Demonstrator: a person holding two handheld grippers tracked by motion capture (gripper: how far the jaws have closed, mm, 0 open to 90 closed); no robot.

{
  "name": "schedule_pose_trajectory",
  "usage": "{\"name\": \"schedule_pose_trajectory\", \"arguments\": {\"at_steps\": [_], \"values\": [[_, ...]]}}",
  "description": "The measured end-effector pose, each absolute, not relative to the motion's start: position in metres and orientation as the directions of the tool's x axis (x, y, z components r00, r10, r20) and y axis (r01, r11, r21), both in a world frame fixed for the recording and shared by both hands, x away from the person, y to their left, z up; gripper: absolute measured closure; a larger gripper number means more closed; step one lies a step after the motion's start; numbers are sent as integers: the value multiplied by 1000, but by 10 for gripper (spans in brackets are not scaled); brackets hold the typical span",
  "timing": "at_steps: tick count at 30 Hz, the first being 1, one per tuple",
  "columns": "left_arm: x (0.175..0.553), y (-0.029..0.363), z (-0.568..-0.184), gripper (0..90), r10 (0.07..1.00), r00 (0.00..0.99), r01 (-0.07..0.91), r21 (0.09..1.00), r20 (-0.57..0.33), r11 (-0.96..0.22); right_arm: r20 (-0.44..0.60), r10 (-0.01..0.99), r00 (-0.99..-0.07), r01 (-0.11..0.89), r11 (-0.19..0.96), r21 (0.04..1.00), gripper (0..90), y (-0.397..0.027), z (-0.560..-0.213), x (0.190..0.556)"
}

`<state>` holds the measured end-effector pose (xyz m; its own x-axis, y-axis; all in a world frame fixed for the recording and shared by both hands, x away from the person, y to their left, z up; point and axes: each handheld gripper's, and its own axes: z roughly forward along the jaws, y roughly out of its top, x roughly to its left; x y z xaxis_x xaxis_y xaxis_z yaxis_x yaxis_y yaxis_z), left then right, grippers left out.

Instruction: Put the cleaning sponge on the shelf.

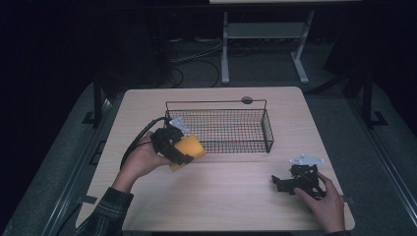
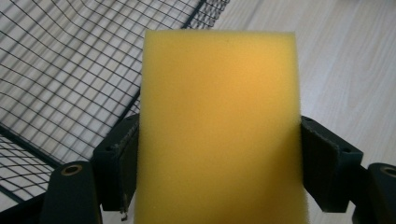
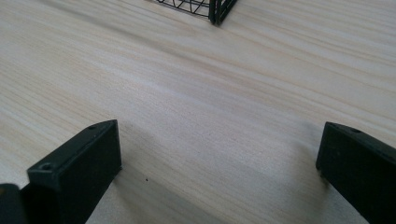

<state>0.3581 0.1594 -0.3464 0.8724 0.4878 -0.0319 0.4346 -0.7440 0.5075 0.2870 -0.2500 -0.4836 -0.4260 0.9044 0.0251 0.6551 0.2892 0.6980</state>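
Yellow sponge (image 2: 217,126) clamped between our left gripper (image 1: 173,143) jaws, held beside the wire basket's (image 1: 219,129) near-left corner | right gripper (image 1: 297,179) jaws wide apart, holding nothing, low over the wooden table (image 1: 231,196), well apart from basket

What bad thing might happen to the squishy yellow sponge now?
The left gripper pinches the soft yellow foam sponge beside the black wire basket, not over it. The sponge may bump the basket's near wall or, if let go now, land on the wooden table. Foam squashes, so it might also slip.
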Motion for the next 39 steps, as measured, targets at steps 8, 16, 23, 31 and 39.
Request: {"name": "schedule_pose_trajectory", "arguments": {"at_steps": [8,16,23,31,39], "values": [[370,160,-338,237,499,866,440,515,-28,-736,26,904,-427,656,289,697,0,-250,-484,287],[384,160,-332,237,511,859,446,514,-16,-733,26,904,-427,656,289,697,0,-250,-484,287],[400,161,-326,238,525,851,452,512,-2,-731,26,905,-425,656,288,697,0,-250,-484,287],[421,163,-327,239,543,839,460,514,14,-724,26,904,-426,656,289,697,0,-250,-484,287],[441,166,-340,239,569,822,477,524,18,-706,26,905,-426,656,288,697,0,-250,-484,287]]}}
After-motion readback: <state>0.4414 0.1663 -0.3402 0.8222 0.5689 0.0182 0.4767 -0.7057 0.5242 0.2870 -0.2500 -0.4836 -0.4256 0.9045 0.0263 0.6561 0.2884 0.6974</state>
